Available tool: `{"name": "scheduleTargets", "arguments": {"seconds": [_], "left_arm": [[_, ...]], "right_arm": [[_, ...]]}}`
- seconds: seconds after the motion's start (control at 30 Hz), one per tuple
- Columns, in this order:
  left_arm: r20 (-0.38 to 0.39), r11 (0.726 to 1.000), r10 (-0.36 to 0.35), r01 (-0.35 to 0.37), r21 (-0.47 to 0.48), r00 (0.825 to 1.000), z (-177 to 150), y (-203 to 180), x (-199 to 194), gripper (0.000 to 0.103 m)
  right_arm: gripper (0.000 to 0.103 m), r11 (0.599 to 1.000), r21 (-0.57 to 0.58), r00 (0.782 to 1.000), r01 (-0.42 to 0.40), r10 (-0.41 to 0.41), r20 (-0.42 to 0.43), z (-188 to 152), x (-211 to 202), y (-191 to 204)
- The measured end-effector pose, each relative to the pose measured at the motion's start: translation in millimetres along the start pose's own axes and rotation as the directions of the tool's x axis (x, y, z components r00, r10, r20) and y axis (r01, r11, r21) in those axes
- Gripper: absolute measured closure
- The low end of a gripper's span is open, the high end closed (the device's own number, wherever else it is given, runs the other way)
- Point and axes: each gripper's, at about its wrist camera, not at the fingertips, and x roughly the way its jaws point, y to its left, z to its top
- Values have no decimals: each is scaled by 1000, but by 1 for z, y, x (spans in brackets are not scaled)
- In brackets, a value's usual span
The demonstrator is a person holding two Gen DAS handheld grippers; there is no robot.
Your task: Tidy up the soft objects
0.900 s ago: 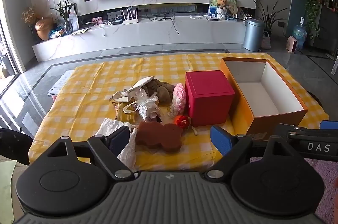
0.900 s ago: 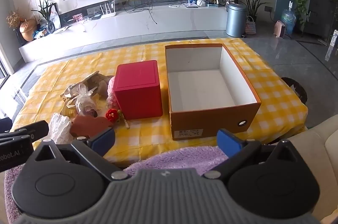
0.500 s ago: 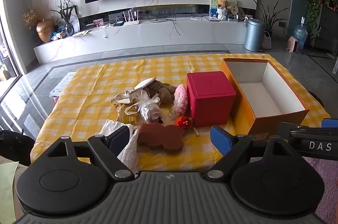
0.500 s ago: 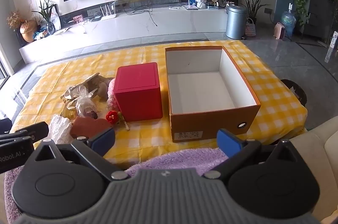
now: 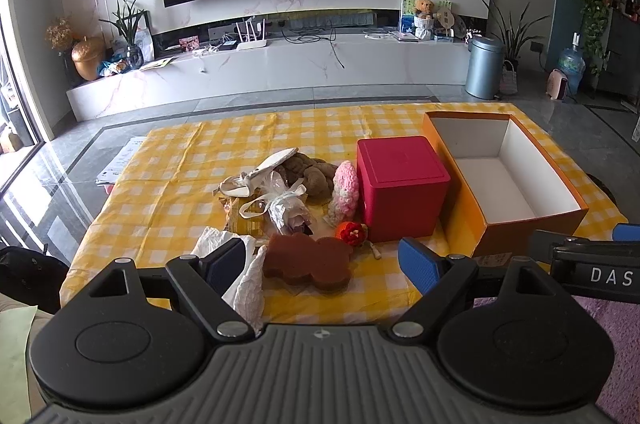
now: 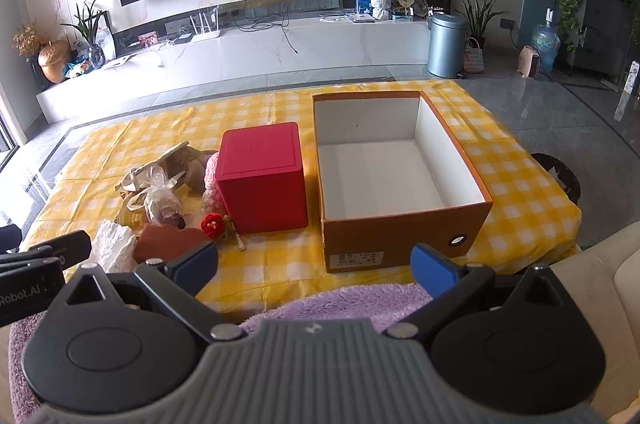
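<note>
Your left gripper [image 5: 322, 260] sits at lower centre of its view, jaws spread wide with nothing between the blue pads; your right gripper [image 6: 314, 268] is likewise wide apart and empty at lower centre of its view. Soft items lie heaped left of centre on the yellow checked cloth [image 5: 180, 160]. Item one: a brown sponge [image 5: 308, 262], bear-shaped and flat, nearest you, just above the left gripper's pads. Item two: crumpled white tissue [image 5: 244, 276], touching the sponge's left edge and partly behind the left pad. Item three: a small red knitted flower [image 5: 351, 233] with a pale stem, just beside the sponge's upper right corner. Item four: a pink-and-white knitted piece [image 5: 346, 194], upright, leaning against the red box [image 5: 402, 184]. Item five: a brown plush [image 5: 312, 174], behind the pile. Item six: a clear wrapped bundle [image 5: 286, 208] tied with white ribbon, at the pile's centre, over a tan flat packet. The red box stands closed at centre; to its right, just beside it, the open orange carton [image 6: 404, 236] shows a bare white interior. A purple fleece [image 6: 344, 302] fills the lower edge of the right view.
</note>
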Motion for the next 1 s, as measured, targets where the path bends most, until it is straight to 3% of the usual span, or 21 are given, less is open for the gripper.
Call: {"name": "scheduleTargets", "arguments": {"seconds": [1.0], "left_arm": [[-8, 1000, 3, -3, -4, 1000, -6, -1, 3, 2]], "right_arm": [[3, 1000, -14, 1000, 3, -3, -12, -4, 6, 7]]}}
